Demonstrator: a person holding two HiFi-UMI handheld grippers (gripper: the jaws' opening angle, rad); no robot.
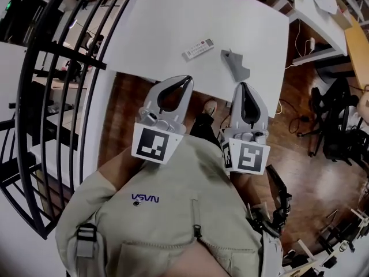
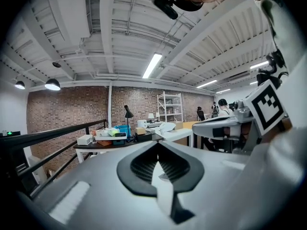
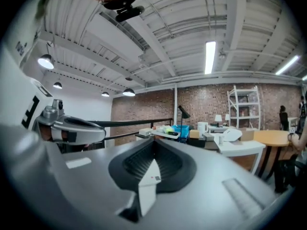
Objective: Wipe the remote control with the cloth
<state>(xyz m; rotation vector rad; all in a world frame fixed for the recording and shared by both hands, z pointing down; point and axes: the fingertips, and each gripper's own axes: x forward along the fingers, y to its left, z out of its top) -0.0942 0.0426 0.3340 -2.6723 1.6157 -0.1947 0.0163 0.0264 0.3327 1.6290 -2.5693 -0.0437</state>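
On the white table (image 1: 173, 22) in the head view lies a white remote control (image 1: 198, 49), and a crumpled grey cloth (image 1: 235, 64) sits just to its right. My left gripper (image 1: 187, 79) is held near the table's near edge, below the remote, with its jaws shut and nothing in them. My right gripper (image 1: 242, 85) hangs beside it below the cloth, also shut and empty. Both point about level across the room. In the left gripper view the jaws (image 2: 157, 145) meet at the tips, and so do those in the right gripper view (image 3: 153, 141).
A black metal railing (image 1: 63, 68) runs along the left. Wooden floor lies below the table edge, with an office chair (image 1: 334, 126) and cables at the right. Another white table (image 1: 317, 4) stands at the upper right. Cluttered desks (image 2: 115, 134) and shelving stand far off.
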